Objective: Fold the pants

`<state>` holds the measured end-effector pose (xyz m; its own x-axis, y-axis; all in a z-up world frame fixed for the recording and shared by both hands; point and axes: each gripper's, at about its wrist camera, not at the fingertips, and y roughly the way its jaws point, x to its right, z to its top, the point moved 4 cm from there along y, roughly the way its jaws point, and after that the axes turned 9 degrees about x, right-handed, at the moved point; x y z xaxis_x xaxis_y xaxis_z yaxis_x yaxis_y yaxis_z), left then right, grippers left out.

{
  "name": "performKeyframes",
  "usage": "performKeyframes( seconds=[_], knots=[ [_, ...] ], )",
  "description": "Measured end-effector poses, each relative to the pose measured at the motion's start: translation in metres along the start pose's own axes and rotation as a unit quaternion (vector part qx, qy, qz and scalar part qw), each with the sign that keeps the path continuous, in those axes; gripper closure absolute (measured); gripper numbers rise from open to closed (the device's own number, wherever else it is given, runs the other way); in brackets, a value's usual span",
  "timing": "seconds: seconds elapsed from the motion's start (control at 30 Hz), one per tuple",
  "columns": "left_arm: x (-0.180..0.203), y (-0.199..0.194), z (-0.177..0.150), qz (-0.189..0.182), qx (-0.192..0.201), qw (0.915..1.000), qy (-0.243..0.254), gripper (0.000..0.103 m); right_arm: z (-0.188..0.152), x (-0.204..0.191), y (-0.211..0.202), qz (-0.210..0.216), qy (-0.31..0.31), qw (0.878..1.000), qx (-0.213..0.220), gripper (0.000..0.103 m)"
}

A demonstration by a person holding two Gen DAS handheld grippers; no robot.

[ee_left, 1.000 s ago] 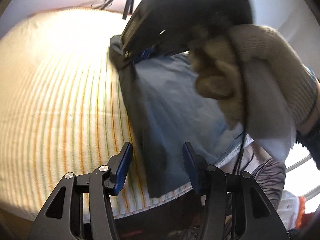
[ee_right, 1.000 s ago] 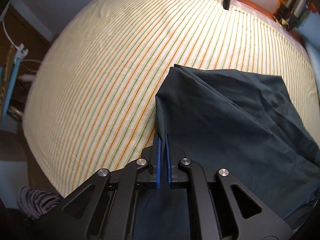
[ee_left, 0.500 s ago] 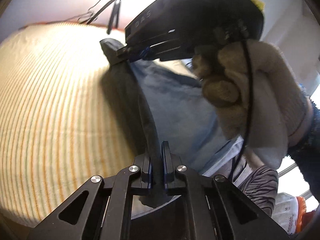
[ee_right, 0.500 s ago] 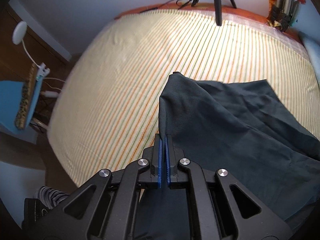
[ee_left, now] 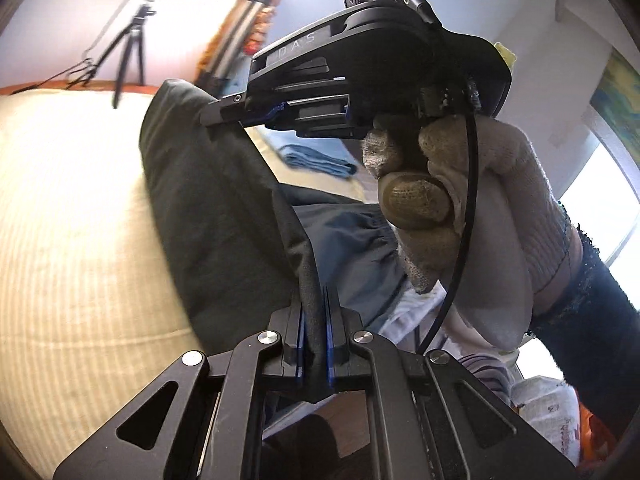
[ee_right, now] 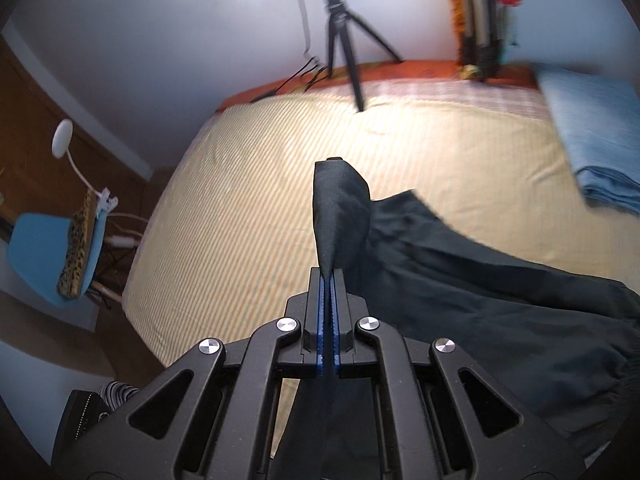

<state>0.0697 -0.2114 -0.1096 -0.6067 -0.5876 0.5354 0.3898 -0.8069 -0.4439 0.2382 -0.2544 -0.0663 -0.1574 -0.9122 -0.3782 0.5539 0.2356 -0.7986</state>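
Both grippers, left gripper (ee_left: pixel 314 320) and right gripper (ee_right: pixel 329 312), clamp tight on the dark pants (ee_right: pixel 460 288), one edge raised above the striped bed (ee_right: pixel 248 208); keeping that edge taut and level should fold it cleanly.

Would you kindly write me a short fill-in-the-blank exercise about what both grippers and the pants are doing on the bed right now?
1. Both the left gripper and the right gripper are shut on the dark ____.
2. The pants partly rest on a ____ bedsheet.
3. A folded ____ blanket lies at the bed's far corner.
4. The hand holding the right gripper wears a ____.

Missing words: pants; striped; blue; glove
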Motion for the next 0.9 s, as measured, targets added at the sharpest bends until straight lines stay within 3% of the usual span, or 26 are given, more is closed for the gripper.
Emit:
performKeyframes(
  seconds=[0.43,0.9],
  knots=[
    [0.038,0.076,0.017,-0.068,-0.032,0.9970,0.019,0.098,0.003,0.083,-0.065,-0.044,0.028,0.998,0.047,0.100],
    [0.082,0.170,0.023,-0.122,-0.080,0.9888,0.031,0.098,-0.014,0.184,-0.106,-0.116,0.062,0.990,0.051,0.100]
  ],
)
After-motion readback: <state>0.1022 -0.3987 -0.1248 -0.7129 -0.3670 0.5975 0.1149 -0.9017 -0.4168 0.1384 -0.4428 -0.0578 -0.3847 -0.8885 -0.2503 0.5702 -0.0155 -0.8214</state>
